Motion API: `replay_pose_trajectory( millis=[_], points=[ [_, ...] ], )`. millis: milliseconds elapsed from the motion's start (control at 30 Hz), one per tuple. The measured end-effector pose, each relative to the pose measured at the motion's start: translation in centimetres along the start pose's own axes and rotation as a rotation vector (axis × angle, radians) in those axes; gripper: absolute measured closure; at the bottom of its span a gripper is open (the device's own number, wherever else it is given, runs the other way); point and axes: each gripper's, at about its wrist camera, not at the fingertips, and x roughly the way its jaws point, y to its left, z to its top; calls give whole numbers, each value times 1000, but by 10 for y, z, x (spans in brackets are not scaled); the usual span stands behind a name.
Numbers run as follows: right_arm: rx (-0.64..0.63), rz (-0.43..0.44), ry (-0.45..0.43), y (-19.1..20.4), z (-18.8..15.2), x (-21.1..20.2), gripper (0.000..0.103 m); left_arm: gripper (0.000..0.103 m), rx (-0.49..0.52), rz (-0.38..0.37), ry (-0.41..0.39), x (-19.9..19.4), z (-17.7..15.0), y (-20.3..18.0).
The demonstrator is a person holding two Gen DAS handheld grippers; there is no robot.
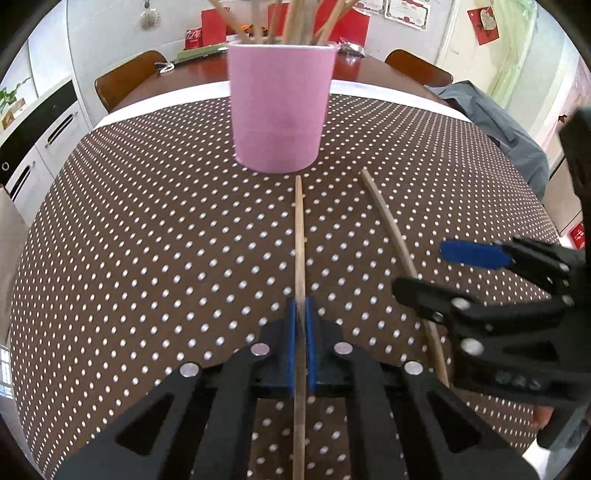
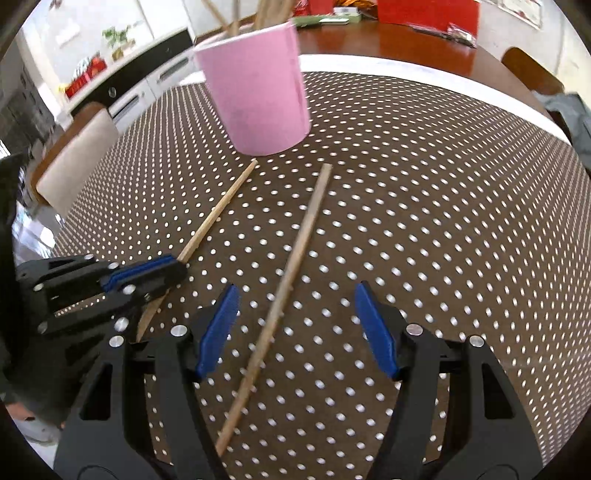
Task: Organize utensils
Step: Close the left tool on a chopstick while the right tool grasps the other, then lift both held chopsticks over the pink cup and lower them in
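Left wrist view: the left gripper [image 1: 301, 343] clenches one chopstick [image 1: 299, 236], lying near the pink cup [image 1: 279, 110]; lift it level.

Right wrist view: the right gripper [image 2: 299, 332], jaws apart, straddles another chopstick [image 2: 280, 295]; centre before closing.

Table [image 1: 155, 229] — brown cloth with white dots, white border; red-brown wood beyond. Brown chairs [image 1: 125, 79] at far side. White cabinets [image 1: 44, 144] — black band, bar handles. White wall [image 1: 110, 29], framed certificates [image 1: 406, 11]. Daylight.
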Motion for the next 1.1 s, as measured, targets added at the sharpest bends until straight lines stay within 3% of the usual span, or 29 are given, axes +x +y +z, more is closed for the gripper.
replay_pose_trajectory(
  millis=[67, 133, 300, 400, 600, 800, 933, 1100],
  points=[
    [-64, -74, 18, 13, 6, 6, 48, 97, -15, -10, 4, 0, -1, 4],
    [-108, -119, 21, 21, 9, 10, 67, 97, -23, -11, 8, 2, -4, 4],
    [-117, -104, 40, 17, 19, 11, 89, 96, -16, -4, 36, 12, 11, 1],
    [-83, -51, 43, 1, 22, 9, 95, 97, -9, 7, 59, 16, 18, -2],
    [-16, 46, 5, -21, 12, 2, 97, 97, -27, 3, 23, 12, 13, 0],
    [39, 124, -100, -45, -4, -28, 97, 97, 6, -55, -104, -19, 7, -7],
    [69, 177, -206, -54, -9, -55, 97, 97, 12, -96, -231, -51, 11, -9],
    [66, 203, -351, -54, -9, -90, 97, 97, 13, -117, -448, -91, 21, -10]
  ],
)
